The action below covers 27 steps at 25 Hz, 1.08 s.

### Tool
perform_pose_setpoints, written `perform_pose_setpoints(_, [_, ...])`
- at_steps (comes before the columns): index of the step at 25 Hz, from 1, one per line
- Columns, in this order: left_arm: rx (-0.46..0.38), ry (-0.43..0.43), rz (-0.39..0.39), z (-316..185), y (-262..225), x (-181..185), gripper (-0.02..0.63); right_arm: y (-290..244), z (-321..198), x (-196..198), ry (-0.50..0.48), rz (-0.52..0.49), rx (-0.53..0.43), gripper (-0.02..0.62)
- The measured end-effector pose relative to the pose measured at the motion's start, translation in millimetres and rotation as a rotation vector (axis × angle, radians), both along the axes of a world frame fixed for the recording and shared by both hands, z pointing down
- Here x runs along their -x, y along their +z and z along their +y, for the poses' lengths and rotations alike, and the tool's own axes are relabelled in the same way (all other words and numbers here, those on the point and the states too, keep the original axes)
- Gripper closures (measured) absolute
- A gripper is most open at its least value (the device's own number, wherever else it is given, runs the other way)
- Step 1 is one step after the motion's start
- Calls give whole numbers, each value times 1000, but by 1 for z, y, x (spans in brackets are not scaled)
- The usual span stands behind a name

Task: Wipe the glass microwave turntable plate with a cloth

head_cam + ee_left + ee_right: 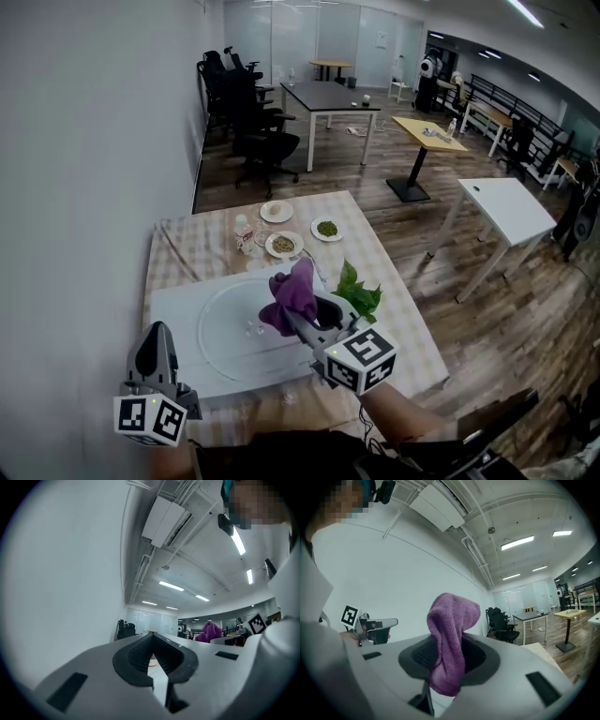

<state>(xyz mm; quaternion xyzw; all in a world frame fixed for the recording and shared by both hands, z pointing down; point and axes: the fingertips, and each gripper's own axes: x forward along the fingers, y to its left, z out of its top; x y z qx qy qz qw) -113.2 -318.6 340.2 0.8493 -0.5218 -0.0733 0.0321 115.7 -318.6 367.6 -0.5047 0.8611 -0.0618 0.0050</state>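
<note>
The left hand-held gripper (157, 330), lowest in the head view, points forward just off the near left of the glass turntable plate (217, 330), its jaws clenched together on nothing. The right hand-held gripper (298, 317) hovers over the plate's right edge, grasping a purple cloth (292, 292). Only the head view shows the plate, which lies on a white board (178, 309) on the worktop (173, 246). The right gripper view shows the cloth bunched upright between the jaws.
</note>
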Motion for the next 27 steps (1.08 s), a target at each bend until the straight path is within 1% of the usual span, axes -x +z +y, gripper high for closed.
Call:
perform_pose_setpoints(3, [7,5,5,-2,5,-6,598,5,-3,-2,22,26,4,476])
perform_pose_setpoints(8, [-5,15,2,-3,4,-15,598,8,-6,-1,36,33,9,477])
perform_pose_setpoints(13, [-36,9,-51,-2,1,-18,598,8,-8,0,34,33,12,477])
perform_pose_setpoints(16, [-24,16,-32,-6,7,-20,598,12,-11,-1,39,34,15,477])
perform_pose_setpoints(27, [-2,48,-36,-3,2,-28,598,6,-7,2,49,34,6,477])
